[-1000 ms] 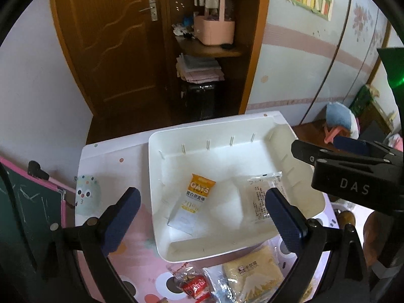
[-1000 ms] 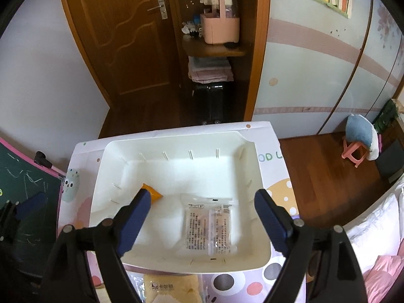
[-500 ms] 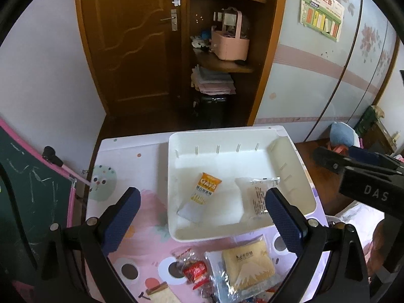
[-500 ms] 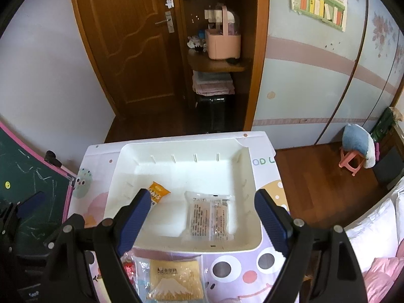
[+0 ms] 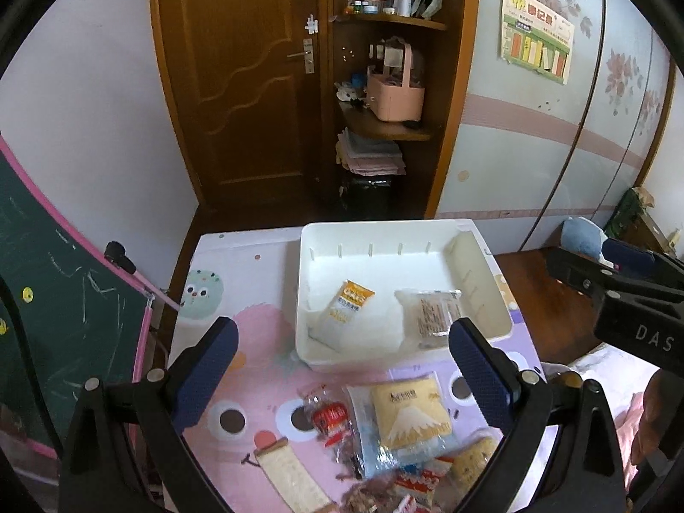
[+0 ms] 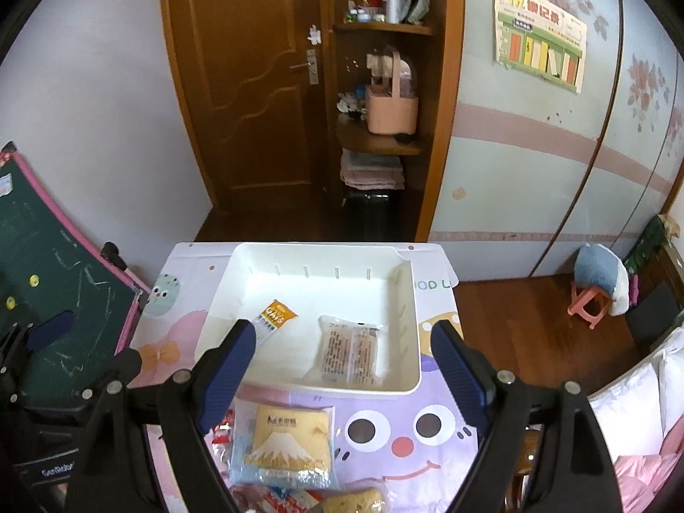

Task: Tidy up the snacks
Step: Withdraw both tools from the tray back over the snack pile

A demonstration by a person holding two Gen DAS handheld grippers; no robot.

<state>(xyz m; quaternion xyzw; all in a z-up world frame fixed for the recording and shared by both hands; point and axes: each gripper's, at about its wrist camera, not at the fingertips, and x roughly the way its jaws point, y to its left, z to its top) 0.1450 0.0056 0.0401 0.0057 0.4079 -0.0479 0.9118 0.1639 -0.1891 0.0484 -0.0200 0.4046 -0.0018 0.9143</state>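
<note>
"DAS" was printed in pale letters on the black body of the right gripper (image 5: 637,303) at the right edge of the left wrist view. "GenRobo" showed on the left gripper (image 6: 47,337) at the lower left of the right wrist view, cut off at the edge. "OATS" stood on the orange-topped packet (image 5: 342,312) in the white tray (image 5: 384,231), and "OD L" on the table mat (image 6: 431,285) right of it.

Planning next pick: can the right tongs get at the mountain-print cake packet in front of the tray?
Probably yes. The right tongs are open and empty above the mountain-print cake packet, which lies on top of the pile, uncovered.
</note>
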